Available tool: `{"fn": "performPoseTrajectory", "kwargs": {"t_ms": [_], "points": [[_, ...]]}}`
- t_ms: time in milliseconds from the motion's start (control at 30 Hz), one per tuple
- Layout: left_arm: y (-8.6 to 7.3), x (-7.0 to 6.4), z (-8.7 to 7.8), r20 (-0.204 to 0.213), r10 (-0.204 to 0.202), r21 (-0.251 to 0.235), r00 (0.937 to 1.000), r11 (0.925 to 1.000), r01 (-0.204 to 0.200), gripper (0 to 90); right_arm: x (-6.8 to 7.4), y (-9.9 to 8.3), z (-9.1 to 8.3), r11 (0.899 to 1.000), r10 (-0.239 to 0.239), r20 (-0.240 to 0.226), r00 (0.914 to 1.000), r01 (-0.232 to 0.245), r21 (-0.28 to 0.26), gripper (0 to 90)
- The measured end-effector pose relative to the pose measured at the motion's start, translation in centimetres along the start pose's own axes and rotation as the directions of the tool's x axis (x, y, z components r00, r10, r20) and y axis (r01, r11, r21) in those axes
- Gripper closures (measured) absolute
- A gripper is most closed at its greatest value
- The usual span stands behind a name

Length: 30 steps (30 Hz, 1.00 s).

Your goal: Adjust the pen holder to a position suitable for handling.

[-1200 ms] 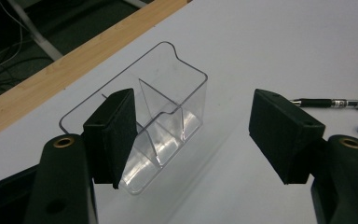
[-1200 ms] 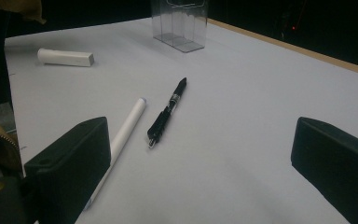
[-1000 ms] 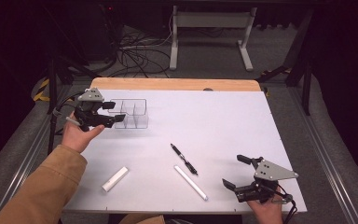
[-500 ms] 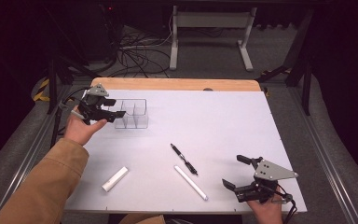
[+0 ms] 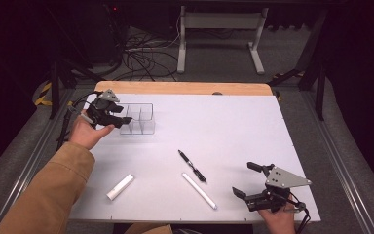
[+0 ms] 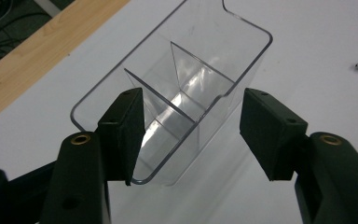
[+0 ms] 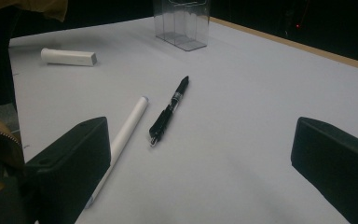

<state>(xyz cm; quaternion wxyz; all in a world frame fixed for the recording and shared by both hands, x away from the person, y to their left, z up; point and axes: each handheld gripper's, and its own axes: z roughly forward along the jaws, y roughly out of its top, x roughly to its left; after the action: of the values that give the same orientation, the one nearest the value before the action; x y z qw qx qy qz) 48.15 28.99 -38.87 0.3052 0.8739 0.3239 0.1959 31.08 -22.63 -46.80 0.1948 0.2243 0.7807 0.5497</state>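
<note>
A clear plastic divided box (image 5: 139, 118) stands at the back left of the white table (image 5: 233, 126). My left gripper (image 5: 122, 113) is open at its left end. In the left gripper view the box (image 6: 177, 88) lies between the two black pads (image 6: 126, 130), with the right one clearly apart from its wall. My right gripper (image 5: 246, 179) stands open near the front right edge, holding nothing. In the right gripper view my gripper (image 7: 205, 158) faces a black pen (image 7: 170, 112) and a long white pen (image 7: 121, 135), lying side by side just ahead of it.
The black pen (image 5: 192, 166) and white pen (image 5: 199, 191) lie at the table's front middle. A short white tube (image 5: 120, 186) rests at the front left. A wooden strip (image 5: 185, 88) edges the far side, with cables and a stand's legs on the floor beyond.
My left gripper has moved right, bringing its open jaws around the near end of the clear box. The right gripper, the pens and the tube have stayed where they were.
</note>
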Motion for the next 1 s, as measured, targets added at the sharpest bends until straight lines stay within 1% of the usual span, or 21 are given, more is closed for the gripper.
{"fn": "performPoseTrajectory", "kwargs": {"t_ms": [33,100,133,200,233,300,333,433,500,533,633,700,733,833,1000], "points": [[0.1,-0.1,0.2,-0.001,0.008,0.017,1.0000,0.9998,-0.008,42.5,0.0,0.0,0.0,1.000,0.000,0.001,1.0000,0.000,0.001,5.0],[0.1,-0.1,0.4,0.000,0.010,0.024,1.0000,0.9997,-0.010,43.7,0.0,0.0,0.0,1.000,0.004,-0.002,1.0000,-0.004,0.001,5.0],[0.2,-0.1,0.6,0.002,0.019,0.043,0.9998,0.9989,-0.019,44.1,0.0,0.0,0.0,1.000,0.006,-0.005,1.0000,-0.006,0.000,5.0],[0.3,0.0,1.0,0.005,0.018,0.062,0.9998,0.9979,-0.018,44.5,0.0,-0.1,0.0,1.000,0.004,-0.003,1.0000,-0.004,0.001,5.0],[0.4,0.1,1.2,0.008,0.017,0.079,0.9998,0.9967,-0.017,44.8,0.0,-0.1,0.0,1.000,0.005,-0.004,1.0000,-0.005,0.000,5.0],[0.4,0.1,1.3,0.006,0.018,0.087,0.9998,0.9961,-0.018,45.7,-0.1,-0.1,0.0,1.000,0.004,-0.005,1.0000,-0.004,-0.001,5.0],[0.3,0.3,1.6,0.012,0.019,0.101,0.9998,0.9947,-0.020,46.2,-0.1,-0.1,0.0,1.000,0.004,-0.006,1.0000,-0.004,0.000,5.0],[0.3,0.3,1.8,0.019,0.015,0.110,0.9997,0.9938,-0.017,46.8,-0.1,-0.1,0.0,1.000,0.007,-0.007,0.9999,-0.007,0.001,5.0],[0.2,0.3,2.2,0.022,0.019,0.127,0.9996,0.9917,-0.022,47.1,-0.1,-0.1,0.0,1.000,0.010,-0.010,0.9999,-0.010,0.000,5.0],[0.2,0.3,2.5,0.023,0.023,0.143,0.9995,0.9894,-0.026,47.1,-0.1,-0.2,0.0,1.000,0.010,-0.010,0.9999,-0.010,0.001,5.0],[0.2,0.2,2.9,0.024,0.032,0.154,0.9992,0.9874,-0.035,47.0,-0.2,-0.2,0.0,1.000,0.011,-0.012,0.9999,-0.011,0.000,5.0],[0.2,0.1,3.0,0.025,0.031,0.154,0.9992,0.9875,-0.035,46.6,-0.2,-0.2,0.0,1.000,0.010,-0.011,0.9999,-0.010,0.001,5.0],[0.2,0.1,3.2,0.024,0.036,0.163,0.9991,0.9859,-0.040,46.6,-0.2,-0.2,0.0,1.000,0.010,-0.011,0.9999,-0.010,0.002,5.0],[0.2,0.1,3.4,0.023,0.039,0.170,0.9990,0.9845,-0.042,46.9,-0.2,-0.2,0.0,1.000,0.009,-0.012,0.9999,-0.009,0.002,5.0],[0.2,-0.1,3.7,0.009,0.048,0.190,0.9988,0.9806,-0.049,48.0,-0.2,-0.2,0.0,1.000,0.011,-0.012,0.9999,-0.011,0.002,5.0]]}}
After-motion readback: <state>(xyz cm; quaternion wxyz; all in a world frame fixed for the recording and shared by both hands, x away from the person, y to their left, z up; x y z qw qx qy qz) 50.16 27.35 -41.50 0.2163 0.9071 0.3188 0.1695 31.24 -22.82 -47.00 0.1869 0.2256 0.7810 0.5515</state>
